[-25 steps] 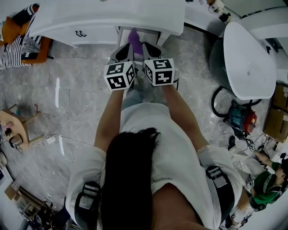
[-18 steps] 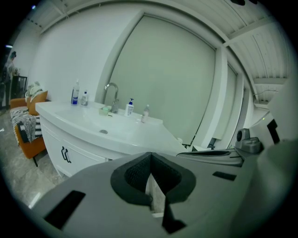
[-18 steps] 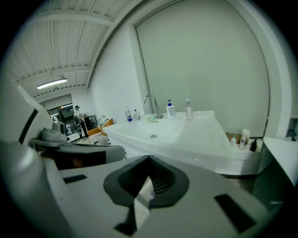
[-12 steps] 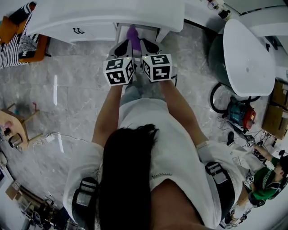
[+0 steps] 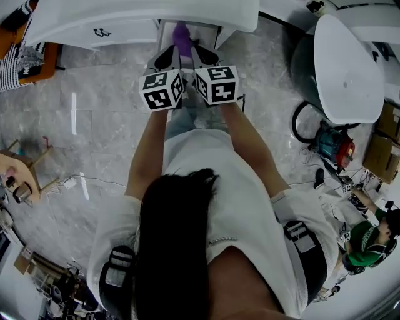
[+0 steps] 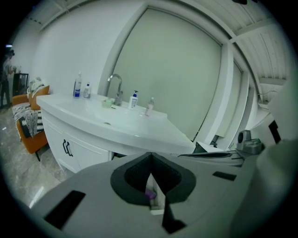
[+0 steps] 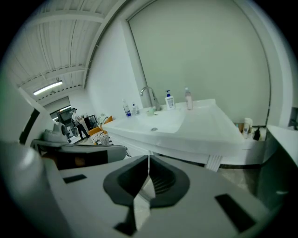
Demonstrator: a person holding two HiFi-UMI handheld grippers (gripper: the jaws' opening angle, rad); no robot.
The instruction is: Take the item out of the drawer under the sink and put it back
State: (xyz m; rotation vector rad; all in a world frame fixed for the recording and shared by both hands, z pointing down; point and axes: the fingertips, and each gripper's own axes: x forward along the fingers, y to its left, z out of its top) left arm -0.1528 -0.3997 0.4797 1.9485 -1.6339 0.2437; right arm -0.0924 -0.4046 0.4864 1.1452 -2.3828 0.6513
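Purple item (image 5: 182,37) sits pinched between both tongs, over the open drawer (image 5: 209,30) under the sink (image 5: 125,19). Left tongs (image 6: 150,160) and right tongs (image 7: 149,160) are closed. Return apparently unfinished.

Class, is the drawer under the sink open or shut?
Open: the head view shows the drawer pulled out from the white cabinet front, a purple item at it.

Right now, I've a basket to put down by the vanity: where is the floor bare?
Bare marble floor left of the person, between the vanity, the orange chair and the wooden stool. Crowded on the right: the white oval fixture, vacuum cleaner and boxes.
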